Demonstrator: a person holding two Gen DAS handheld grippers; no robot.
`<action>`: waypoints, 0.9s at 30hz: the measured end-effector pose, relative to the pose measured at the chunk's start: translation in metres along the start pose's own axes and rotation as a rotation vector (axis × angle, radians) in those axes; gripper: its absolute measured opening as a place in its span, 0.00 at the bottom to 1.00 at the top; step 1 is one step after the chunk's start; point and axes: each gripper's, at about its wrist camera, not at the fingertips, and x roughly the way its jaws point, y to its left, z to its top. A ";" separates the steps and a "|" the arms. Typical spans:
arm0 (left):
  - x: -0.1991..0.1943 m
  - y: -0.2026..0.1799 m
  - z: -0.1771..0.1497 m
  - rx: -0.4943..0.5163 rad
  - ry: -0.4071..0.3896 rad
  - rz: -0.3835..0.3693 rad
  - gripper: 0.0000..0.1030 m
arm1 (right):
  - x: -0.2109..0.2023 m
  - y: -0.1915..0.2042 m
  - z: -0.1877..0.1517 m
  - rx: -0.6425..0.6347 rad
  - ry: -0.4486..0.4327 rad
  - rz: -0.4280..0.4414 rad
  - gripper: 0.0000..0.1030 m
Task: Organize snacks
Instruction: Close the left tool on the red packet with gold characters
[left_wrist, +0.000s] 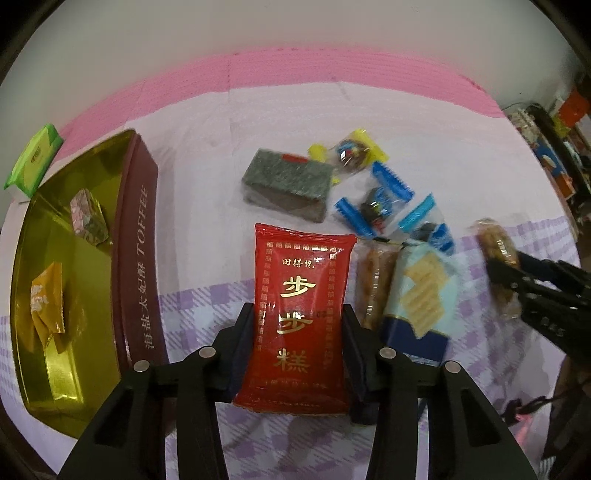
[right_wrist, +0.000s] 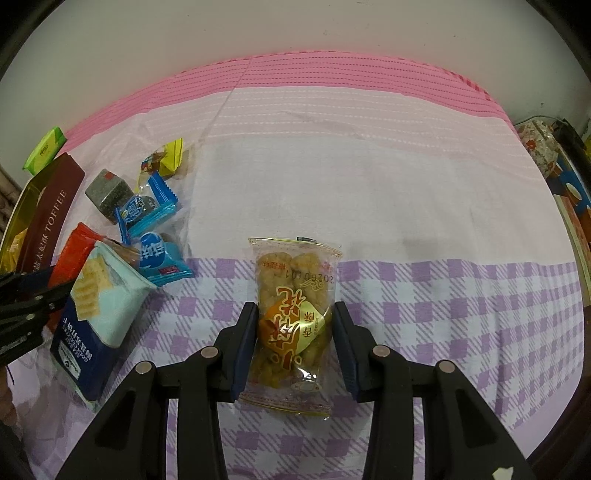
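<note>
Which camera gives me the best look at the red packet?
Left wrist view: the red packet lies face-on between the left hand-held gripper pads, gold lettering legible. The right wrist view shows only a red sliver behind the cracker pack.

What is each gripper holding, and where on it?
Left gripper: red packet, by its long side edges, lower half. Right gripper: clear fried-snack packet, across its middle.
</note>
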 end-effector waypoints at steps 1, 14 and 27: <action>-0.004 -0.001 0.000 0.006 -0.010 -0.006 0.44 | 0.000 0.000 0.000 -0.001 0.000 0.000 0.37; 0.010 0.004 -0.005 0.021 0.078 0.006 0.44 | -0.001 -0.002 -0.001 0.006 -0.001 0.006 0.38; 0.023 -0.005 0.011 0.039 0.104 0.035 0.49 | 0.001 0.000 -0.002 -0.020 0.005 -0.013 0.40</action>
